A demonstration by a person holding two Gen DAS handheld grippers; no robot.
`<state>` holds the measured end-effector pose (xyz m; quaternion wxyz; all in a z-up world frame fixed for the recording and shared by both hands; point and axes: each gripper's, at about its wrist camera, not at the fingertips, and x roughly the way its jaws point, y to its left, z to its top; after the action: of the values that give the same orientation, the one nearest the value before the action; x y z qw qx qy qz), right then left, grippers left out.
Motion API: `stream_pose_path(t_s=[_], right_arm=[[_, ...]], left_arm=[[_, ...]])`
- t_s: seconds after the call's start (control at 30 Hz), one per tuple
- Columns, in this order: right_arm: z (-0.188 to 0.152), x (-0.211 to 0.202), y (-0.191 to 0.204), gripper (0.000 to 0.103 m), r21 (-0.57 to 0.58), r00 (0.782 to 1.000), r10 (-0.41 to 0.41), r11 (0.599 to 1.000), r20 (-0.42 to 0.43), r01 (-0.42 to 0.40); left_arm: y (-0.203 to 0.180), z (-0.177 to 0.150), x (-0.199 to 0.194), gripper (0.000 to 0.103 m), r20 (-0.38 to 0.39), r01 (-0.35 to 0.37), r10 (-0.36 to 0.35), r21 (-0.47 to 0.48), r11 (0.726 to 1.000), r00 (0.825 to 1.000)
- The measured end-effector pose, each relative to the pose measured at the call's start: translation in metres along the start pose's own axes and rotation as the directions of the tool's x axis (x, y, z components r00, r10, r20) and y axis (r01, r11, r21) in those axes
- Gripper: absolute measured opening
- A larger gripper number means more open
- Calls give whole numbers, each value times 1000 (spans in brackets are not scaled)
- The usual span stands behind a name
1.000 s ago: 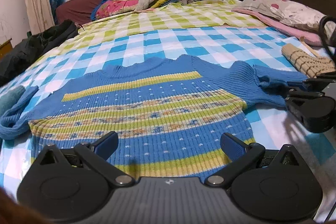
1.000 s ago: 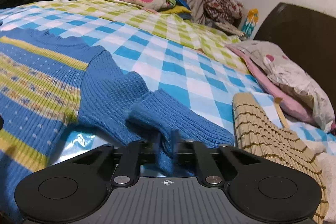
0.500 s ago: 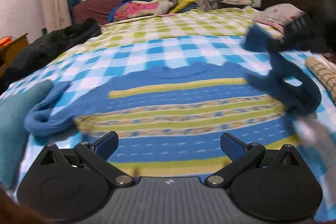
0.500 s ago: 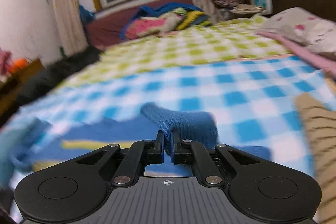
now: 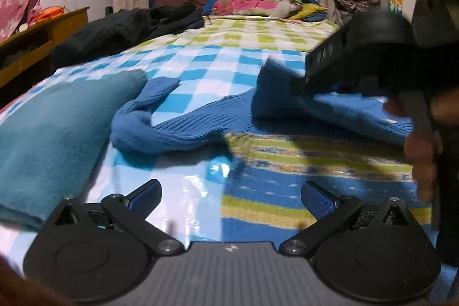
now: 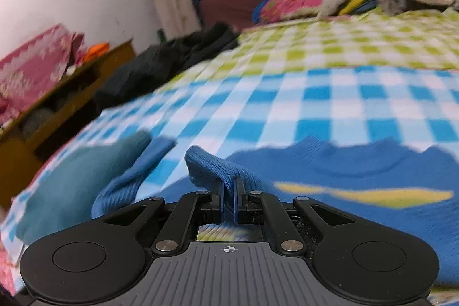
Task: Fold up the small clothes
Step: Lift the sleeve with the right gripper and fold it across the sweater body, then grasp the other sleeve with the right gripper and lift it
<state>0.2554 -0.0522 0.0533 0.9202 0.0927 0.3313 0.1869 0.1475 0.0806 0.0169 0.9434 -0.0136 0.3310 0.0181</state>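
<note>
Teal cushion [image 5: 54, 134] on checked bedsheet [image 5: 218, 68], black clothing [image 5: 126, 25] beyond.

No readable text, labels, brands or numbers anywhere; distant packaging too blurred to read.

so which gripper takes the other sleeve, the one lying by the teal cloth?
Left. The left gripper is open and empty near that sleeve; the right gripper is shut on the folded-over sleeve.

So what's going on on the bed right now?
A person is folding a blue striped sweater laid flat on the checked sheet. The right gripper is shut on one sleeve, holding it over the sweater's body. The left gripper hangs open above the hem, holding nothing. The other sleeve lies unfolded beside a teal cloth.
</note>
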Motion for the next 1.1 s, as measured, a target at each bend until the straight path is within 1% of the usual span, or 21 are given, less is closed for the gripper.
stream_pose_path(t_s=[0.07,0.17,0.2,0.27,0.4,0.5,0.57,0.63,0.7,0.73,0.77,0.83,0.9,0.93,0.97,1.0,1.03,1.07,1.1], right_arm=[[-7,9,5,6,-16,999,12,1000,-36,-12],[-16,23,6,9,-37,995,30,999,-97,-33],[-19,25,5,13,-42,993,34,998,-113,-39],[-24,28,4,14,-36,987,66,997,-149,-72],[-28,19,2,15,-50,984,102,993,-149,-110],[-25,5,-7,16,-29,980,159,986,-121,-164],[-23,-2,-11,20,-31,976,191,980,-107,-195],[-23,-11,-15,22,-50,978,189,980,-89,-194],[-21,-16,-21,22,-56,988,144,987,-61,-148],[-20,-18,-26,22,-55,994,103,993,-49,-105],[-19,-20,-33,22,-48,998,44,998,-35,-46],[-19,-24,-51,22,-17,998,-58,998,-12,58],[-21,-27,-70,22,-5,986,-168,986,-6,168],[-23,-29,-77,22,-16,972,-234,972,-3,234],[-26,-30,-85,23,-29,954,-300,953,-1,300],[-30,-30,-94,22,-35,941,-339,940,-12,339],[-33,-30,-102,18,-31,932,-361,932,-25,360],[-36,-33,-108,17,-25,932,-362,932,-13,362],[-38,-36,-111,16,-33,927,-375,927,-8,374]], left_arm=[[7,0,4,103,-6,1,-1,-9,1000,1000],[12,1,6,103,-12,4,-5,-15,1000,1000],[13,1,7,103,-13,5,-5,-18,1000,1000],[16,2,7,103,-12,6,-7,-29,1000,1000],[24,4,9,103,0,0,0,-49,999,1000],[26,4,10,103,6,-5,6,-63,998,1000],[27,3,12,103,7,-9,9,-69,998,1000],[27,3,14,103,6,-16,16,-65,998,1000],[26,2,15,103,11,-22,23,-62,998,1000],[26,3,15,103,16,-23,24,-61,998,1000],[25,4,15,103,22,-24,25,-59,998,999],[23,6,15,103,39,-28,31,-57,998,999],[21,8,16,103,55,-32,35,-49,998,998],[20,9,17,103,62,-36,38,-44,998,997],[18,9,19,103,65,-42,45,-41,998,997],[17,10,20,103,65,-47,49,-39,998,997],[17,10,21,103,61,-47,49,-39,998,997],[17,9,22,103,57,-47,49,-40,998,997],[18,9,23,103,54,-51,53,-45,998,997]])
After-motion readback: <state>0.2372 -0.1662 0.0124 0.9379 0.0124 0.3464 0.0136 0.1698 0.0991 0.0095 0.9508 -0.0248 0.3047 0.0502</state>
